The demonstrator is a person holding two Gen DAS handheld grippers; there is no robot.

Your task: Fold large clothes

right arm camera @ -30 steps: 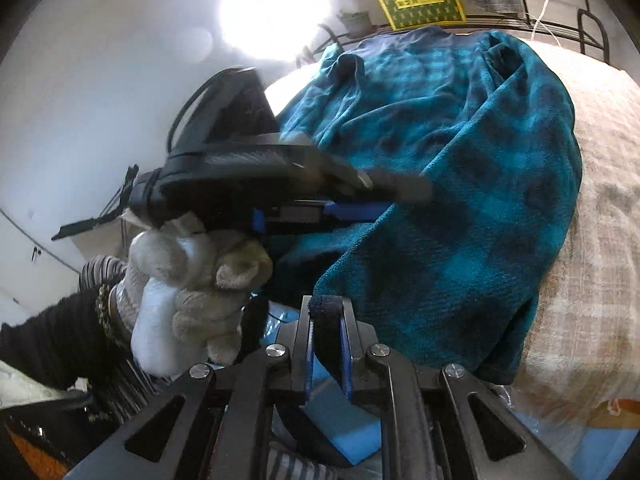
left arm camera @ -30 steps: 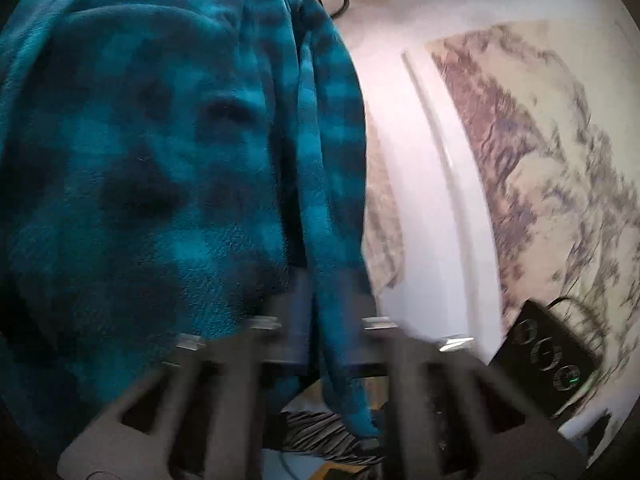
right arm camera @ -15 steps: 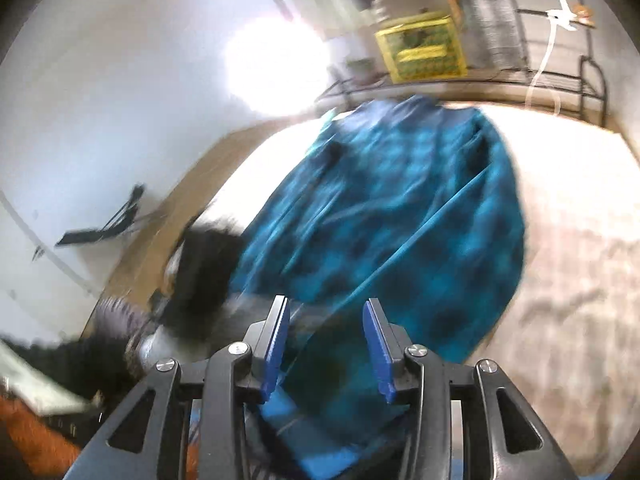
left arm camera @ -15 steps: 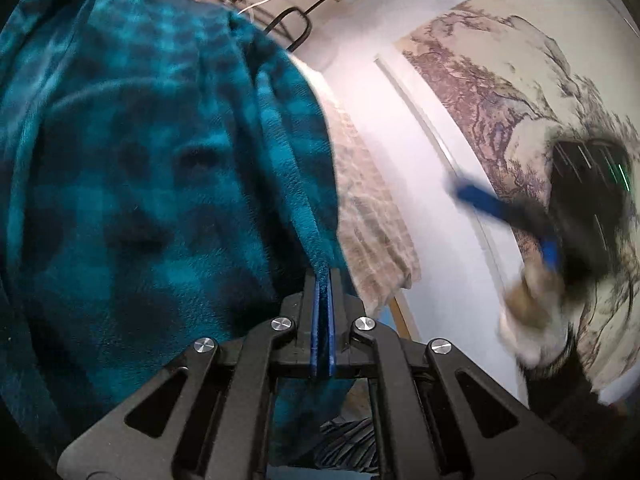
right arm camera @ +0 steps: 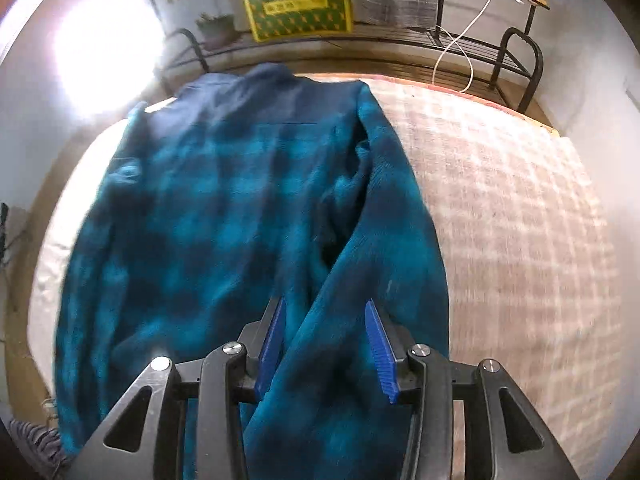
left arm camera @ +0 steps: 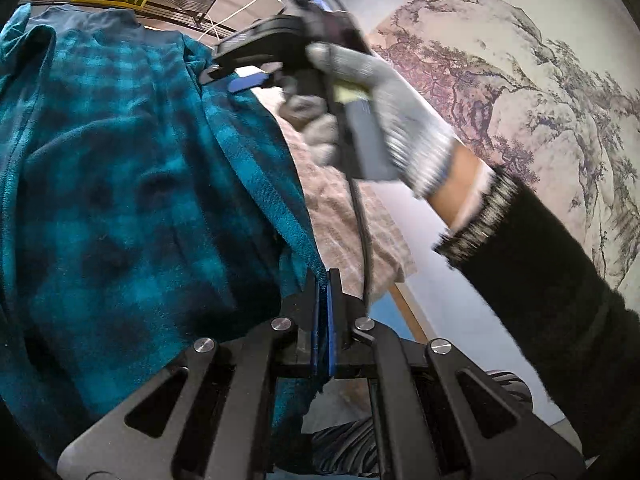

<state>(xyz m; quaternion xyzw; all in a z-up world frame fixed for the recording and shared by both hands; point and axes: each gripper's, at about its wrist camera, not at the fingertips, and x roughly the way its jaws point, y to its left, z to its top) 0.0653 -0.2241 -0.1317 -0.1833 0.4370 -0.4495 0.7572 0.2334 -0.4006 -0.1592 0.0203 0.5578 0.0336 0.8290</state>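
Note:
A teal and dark plaid fleece garment (right arm camera: 224, 208) lies spread on a bed, its collar toward the far end. In the left wrist view my left gripper (left arm camera: 323, 280) is shut on the near edge of the garment (left arm camera: 132, 200), and the pinched cloth rises in a ridge from the pads. My right gripper (right arm camera: 320, 304) hangs open over the garment's right fold, pointing steeply down, and its blue pads (right arm camera: 378, 340) do not press the cloth. The left wrist view shows the right gripper (left arm camera: 248, 76) too, held by a grey-gloved hand (left arm camera: 372, 92) with a black sleeve.
A beige checked bed cover (right arm camera: 520, 220) lies bare to the right of the garment. A black metal rack (right arm camera: 516, 52) with a yellow box (right arm camera: 296, 0) and a white cable (right arm camera: 456, 48) stands past the bed's far end. A landscape painting (left arm camera: 520, 100) covers the wall.
My right gripper let go, opened and swung across to above the garment's right side. The left gripper rose and rolled a little, still pinching the edge.

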